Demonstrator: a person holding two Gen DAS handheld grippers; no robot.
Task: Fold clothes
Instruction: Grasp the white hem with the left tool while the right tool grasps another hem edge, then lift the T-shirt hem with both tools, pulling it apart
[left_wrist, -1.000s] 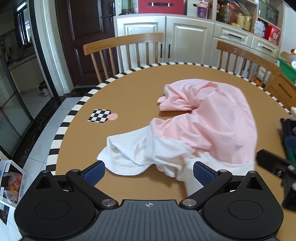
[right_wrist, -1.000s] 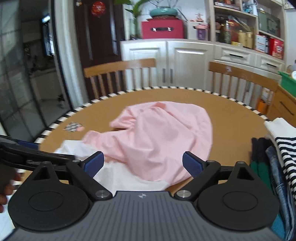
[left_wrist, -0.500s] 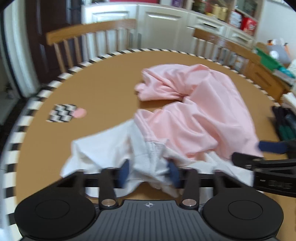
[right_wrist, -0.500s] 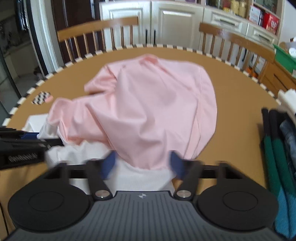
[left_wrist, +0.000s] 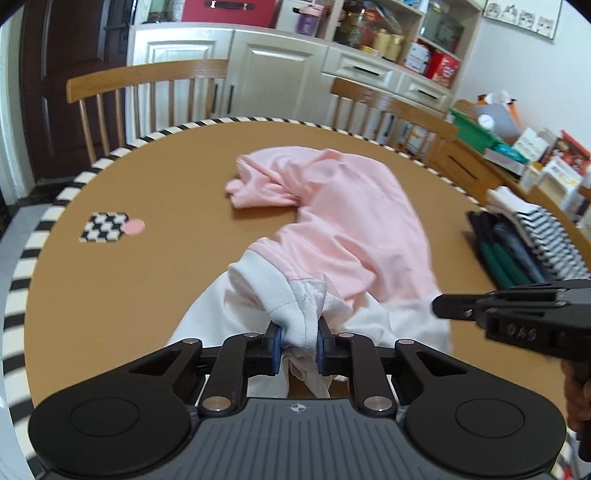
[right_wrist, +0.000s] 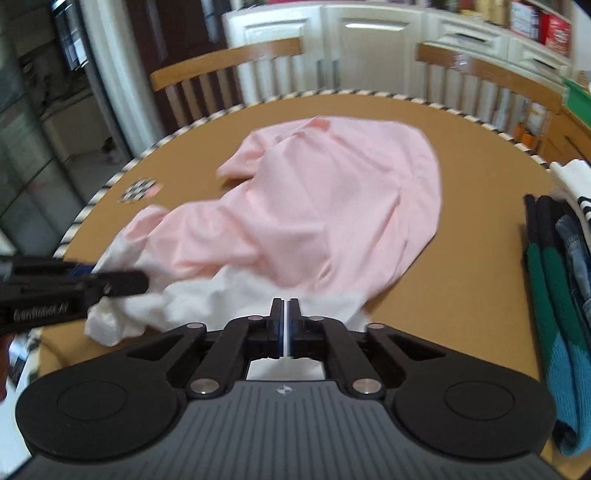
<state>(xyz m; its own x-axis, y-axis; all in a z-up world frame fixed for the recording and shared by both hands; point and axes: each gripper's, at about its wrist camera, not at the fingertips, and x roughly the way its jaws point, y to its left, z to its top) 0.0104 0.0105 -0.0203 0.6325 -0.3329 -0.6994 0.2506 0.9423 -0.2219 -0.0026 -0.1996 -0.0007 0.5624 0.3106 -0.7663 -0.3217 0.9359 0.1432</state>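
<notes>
Both grippers' fingers have just been closing and now pinch the pink-and-white garment (left_wrist: 332, 236) at its white near edge: left gripper (left_wrist: 297, 345) on bunched hem, right gripper (right_wrist: 286, 332) on thin cloth beside it; the rest trails away across the desk (left_wrist: 155, 192).

2 wooden chairs (left_wrist: 147, 79), cream cabinets (left_wrist: 273, 70)

Both grippers are showing the same build: the left gripper (left_wrist: 298, 345) and the right gripper (right_wrist: 286, 332) are wearing matte black bodies with ribbed grey centres, two round black discs, silver rivets on jointed black links, and blue pads (left_wrist: 275, 343). The right one's side is carrying stamped digits.
</notes>
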